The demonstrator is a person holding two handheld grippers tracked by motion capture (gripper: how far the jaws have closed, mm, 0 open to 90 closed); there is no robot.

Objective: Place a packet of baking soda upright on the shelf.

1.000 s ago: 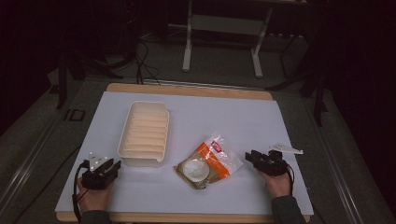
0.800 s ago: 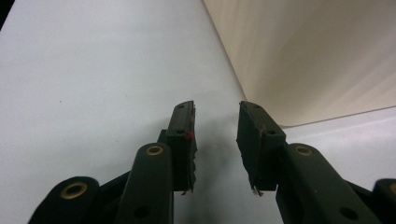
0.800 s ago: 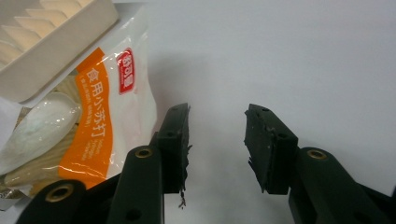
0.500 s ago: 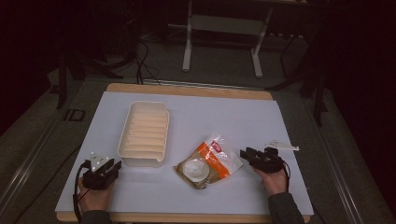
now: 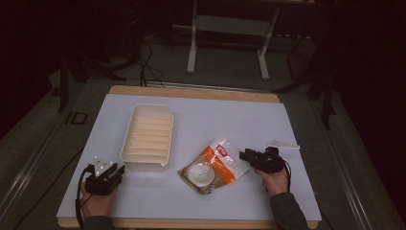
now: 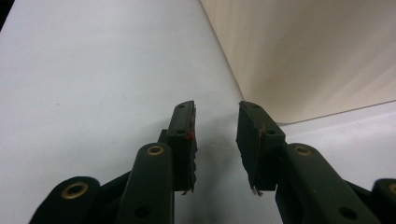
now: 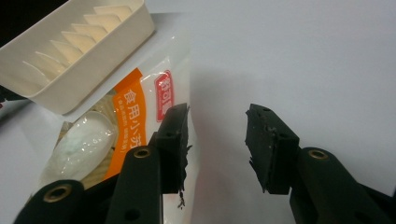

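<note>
The orange-and-clear food packet (image 5: 216, 163) lies just beside the spread, empty right hand-held gripper (image 5: 245, 155), touching neither jaw.

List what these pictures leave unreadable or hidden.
- Contents of the clear packet: high view too small; in the right gripper view its lower end runs behind the right tool.
- Printed label on the packet: characters partly covered by that tool's jaw.
- Small white item at the table's right edge: too small to identify in the high view.
- Ridged tray: cropped and blurred in the left gripper view, beyond the left tool.
</note>
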